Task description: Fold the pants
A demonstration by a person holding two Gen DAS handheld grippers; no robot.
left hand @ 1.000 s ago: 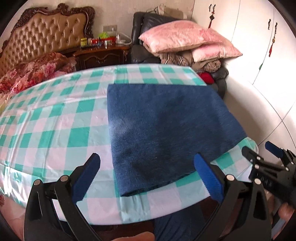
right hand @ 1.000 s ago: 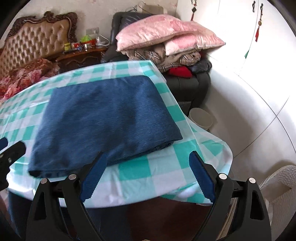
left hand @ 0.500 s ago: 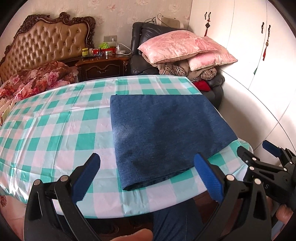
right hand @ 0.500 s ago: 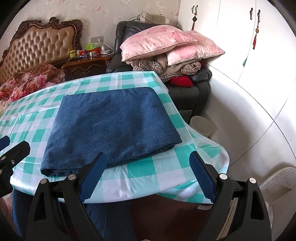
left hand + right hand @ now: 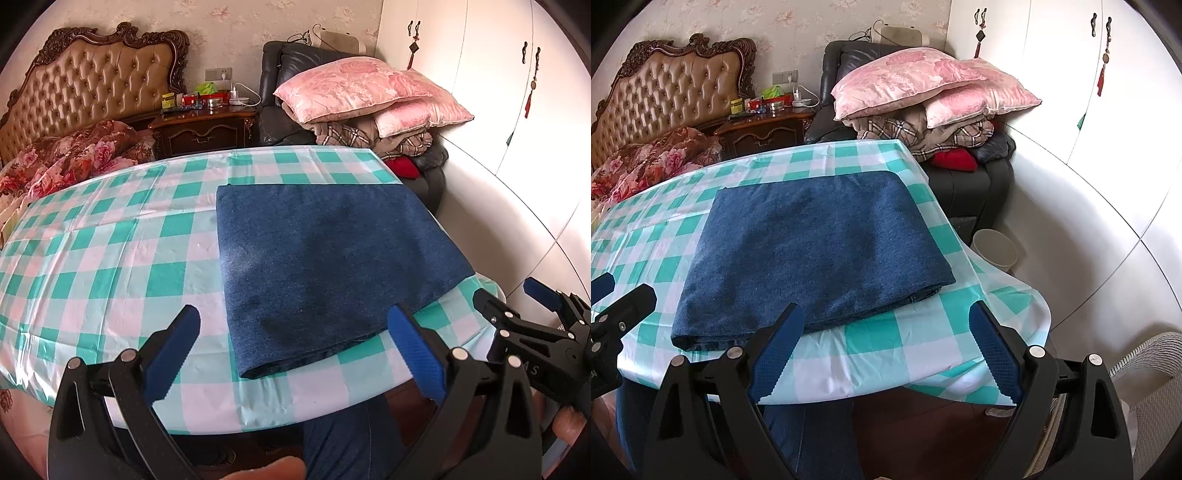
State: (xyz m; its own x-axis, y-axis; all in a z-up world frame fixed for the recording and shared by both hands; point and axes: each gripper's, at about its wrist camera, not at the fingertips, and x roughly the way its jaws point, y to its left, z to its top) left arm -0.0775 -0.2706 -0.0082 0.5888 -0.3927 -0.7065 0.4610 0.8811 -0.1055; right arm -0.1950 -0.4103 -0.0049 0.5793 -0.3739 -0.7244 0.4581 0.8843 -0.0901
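Note:
Dark blue pants (image 5: 325,266) lie folded into a flat rectangle on the right part of the table with the green and white checked cloth (image 5: 110,258). They also show in the right wrist view (image 5: 812,251). My left gripper (image 5: 295,350) is open and empty, held back over the table's near edge in front of the pants. My right gripper (image 5: 886,350) is open and empty, also back off the near edge. The right gripper shows at the right of the left wrist view (image 5: 517,306).
A bed with a tufted headboard (image 5: 92,85) and a wooden nightstand (image 5: 207,129) stand behind the table. A dark armchair stacked with pink pillows (image 5: 923,85) is at the back right. A small bin (image 5: 993,247) and white wardrobe doors (image 5: 1089,92) are to the right.
Both grippers have drawn back and risen from the table, so the pants look smaller and farther. The pants lie still.

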